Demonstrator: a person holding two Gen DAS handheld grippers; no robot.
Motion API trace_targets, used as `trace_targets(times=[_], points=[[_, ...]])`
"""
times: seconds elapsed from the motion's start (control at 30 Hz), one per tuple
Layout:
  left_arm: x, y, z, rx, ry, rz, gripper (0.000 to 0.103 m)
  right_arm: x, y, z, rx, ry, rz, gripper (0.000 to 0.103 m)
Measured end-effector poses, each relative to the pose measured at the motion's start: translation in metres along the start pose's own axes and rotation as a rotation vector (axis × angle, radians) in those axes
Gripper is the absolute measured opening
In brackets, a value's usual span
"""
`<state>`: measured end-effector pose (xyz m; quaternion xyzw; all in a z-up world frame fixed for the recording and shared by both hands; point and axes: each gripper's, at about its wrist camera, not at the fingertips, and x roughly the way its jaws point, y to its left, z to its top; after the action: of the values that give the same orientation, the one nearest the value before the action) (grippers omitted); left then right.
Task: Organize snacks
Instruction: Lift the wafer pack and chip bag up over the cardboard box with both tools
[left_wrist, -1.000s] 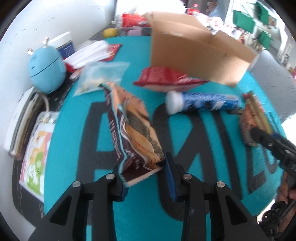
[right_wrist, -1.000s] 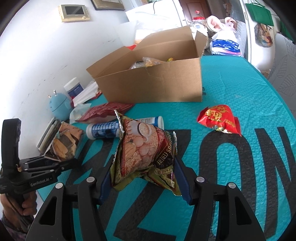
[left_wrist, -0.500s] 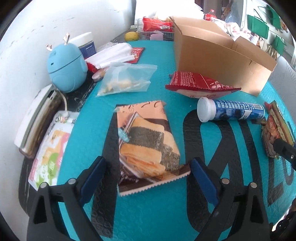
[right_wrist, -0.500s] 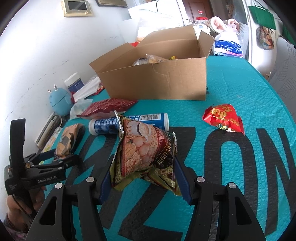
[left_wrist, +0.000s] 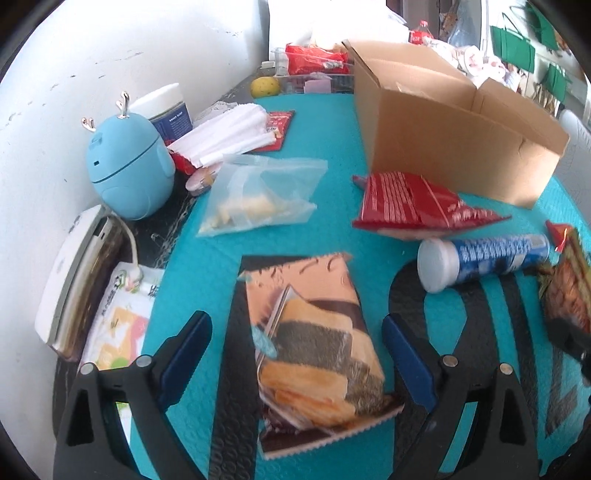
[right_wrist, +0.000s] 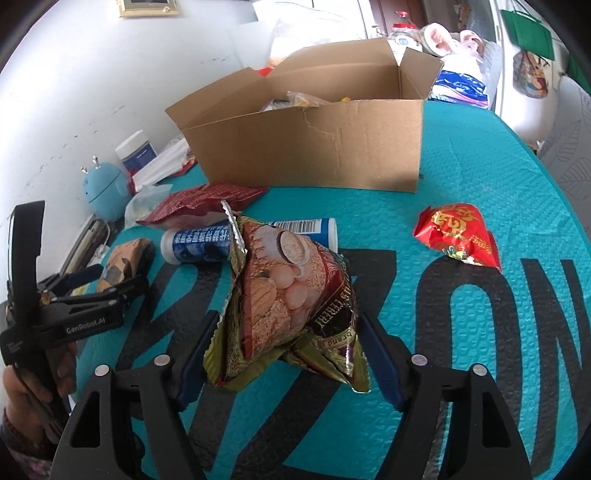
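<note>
A brown and orange wafer pack (left_wrist: 314, 350) lies flat on the teal mat (left_wrist: 332, 110). My left gripper (left_wrist: 295, 332) stands open around it, both pads well clear of its sides. In the right wrist view, a gold and red cereal bag (right_wrist: 288, 295) stands on the mat between the fingers of my right gripper (right_wrist: 288, 328). That gripper's jaws are opening, and the pads sit just off the bag's crumpled edges. The open cardboard box (right_wrist: 314, 147) behind holds several snacks. A blue tube (right_wrist: 199, 247) and a dark red pack (right_wrist: 199, 206) lie in front of the box.
A small red packet (right_wrist: 458, 236) lies to the right on the mat. A clear zip bag (left_wrist: 258, 195), a blue egg-shaped device (left_wrist: 129, 166), a white jar (left_wrist: 162, 107) and stacked papers (left_wrist: 221, 136) crowd the wall side. A hand (right_wrist: 37, 387) grips the left tool.
The left gripper let go of the wafer pack, which dropped flat onto the mat, and its jaws spread wide. The right gripper's jaws have widened around the cereal bag.
</note>
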<state>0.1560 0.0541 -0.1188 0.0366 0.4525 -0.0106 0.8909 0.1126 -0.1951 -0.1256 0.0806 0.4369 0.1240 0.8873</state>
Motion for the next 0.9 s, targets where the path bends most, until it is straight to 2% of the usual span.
trace_targets(times=[0.07,0.13,0.17,0.2,0.33,0.53,0.7,0.83,0.9], points=[[0.003,0.003,0.003,-0.011,0.002,-0.019,0.090,0.000,-0.001,0.001,0.009,-0.005,0.012,0.084],[0.008,0.002,0.005,-0.011,0.021,-0.024,0.071,0.001,-0.002,0.002,0.017,-0.005,0.014,0.084],[0.006,0.003,0.006,-0.019,0.014,-0.051,0.064,0.003,-0.003,0.003,0.018,-0.001,0.012,0.084],[0.006,0.003,0.007,-0.018,0.014,-0.062,0.052,0.005,-0.003,0.003,0.020,0.005,0.007,0.084],[0.001,-0.009,0.005,0.043,0.018,-0.091,0.051,0.008,-0.003,0.005,0.022,0.004,0.008,0.084],[-0.007,-0.028,-0.003,0.088,0.056,-0.202,0.051,0.011,-0.001,0.007,-0.002,-0.003,-0.015,0.084],[-0.009,-0.044,-0.005,0.132,0.049,-0.204,0.051,0.016,0.006,0.007,-0.044,-0.004,-0.043,0.084],[-0.007,-0.045,-0.003,0.115,0.052,-0.207,0.051,0.015,0.004,0.006,-0.036,-0.015,-0.054,0.084],[-0.008,-0.045,-0.003,0.111,0.052,-0.204,0.051,0.014,0.003,0.005,-0.039,-0.021,-0.070,0.072]])
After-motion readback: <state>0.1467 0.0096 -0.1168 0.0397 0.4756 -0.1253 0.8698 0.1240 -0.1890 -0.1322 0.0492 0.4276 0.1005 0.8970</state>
